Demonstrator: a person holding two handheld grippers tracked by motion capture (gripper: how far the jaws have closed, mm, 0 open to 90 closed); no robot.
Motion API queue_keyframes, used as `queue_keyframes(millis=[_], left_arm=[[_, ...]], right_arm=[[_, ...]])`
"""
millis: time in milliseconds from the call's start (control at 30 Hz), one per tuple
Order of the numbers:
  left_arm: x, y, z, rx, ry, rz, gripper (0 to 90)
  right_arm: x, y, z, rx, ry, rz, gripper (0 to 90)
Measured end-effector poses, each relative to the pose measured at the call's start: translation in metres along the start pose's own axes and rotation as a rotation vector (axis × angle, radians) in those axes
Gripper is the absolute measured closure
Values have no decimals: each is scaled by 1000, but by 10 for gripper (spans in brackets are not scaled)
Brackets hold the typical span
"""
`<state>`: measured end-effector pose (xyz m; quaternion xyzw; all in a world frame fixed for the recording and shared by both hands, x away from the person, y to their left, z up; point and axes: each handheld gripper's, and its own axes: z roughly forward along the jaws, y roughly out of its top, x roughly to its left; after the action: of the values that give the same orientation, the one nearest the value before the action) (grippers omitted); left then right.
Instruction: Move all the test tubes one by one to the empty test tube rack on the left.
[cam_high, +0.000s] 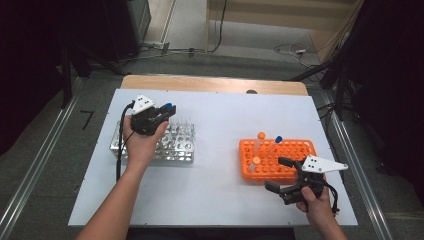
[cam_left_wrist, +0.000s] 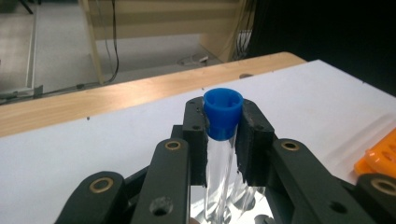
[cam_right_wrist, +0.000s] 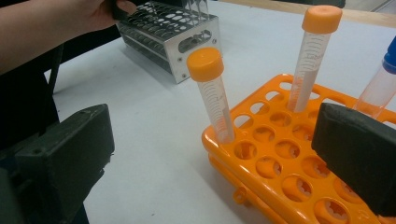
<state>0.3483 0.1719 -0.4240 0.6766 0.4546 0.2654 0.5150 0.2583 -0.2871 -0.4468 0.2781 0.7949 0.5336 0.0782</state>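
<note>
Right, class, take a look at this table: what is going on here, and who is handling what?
A person works at a white table with a gripper in each hand. The left gripper is shut on a clear tube with a blue cap, holding it upright over the metal rack. The right gripper is open and holds nothing, waiting at the near edge of the orange rack. That rack holds two orange-capped tubes and another blue-capped tube.
</note>
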Motion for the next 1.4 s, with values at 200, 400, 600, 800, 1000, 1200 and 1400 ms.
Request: queue_keyframes(millis=[200,400,600,800,1000,1200,1400], left_arm=[[-3,-2,2,49,7,29,756],[-3,-7,7,121,1,27,746],[-4,-9,8,159,1,5,717],[-3,-11,1,142,-2,-42,559],[-10,-12,-14,113,-41,-69,327],[-24,-18,-34,103,-110,-56,95],[-37,-27,-53,73,-146,-48,11]], right_arm=[[0,0,1,2,-3,2,0],[0,-1,1,3,-6,-3,0],[-1,-1,2,5,-11,3,0],[0,0,2,4,-19,-5,0],[1,2,0,10,-47,-14,0],[2,5,0,12,-67,-23,0],[0,10,-2,-1,-84,-14,0]])
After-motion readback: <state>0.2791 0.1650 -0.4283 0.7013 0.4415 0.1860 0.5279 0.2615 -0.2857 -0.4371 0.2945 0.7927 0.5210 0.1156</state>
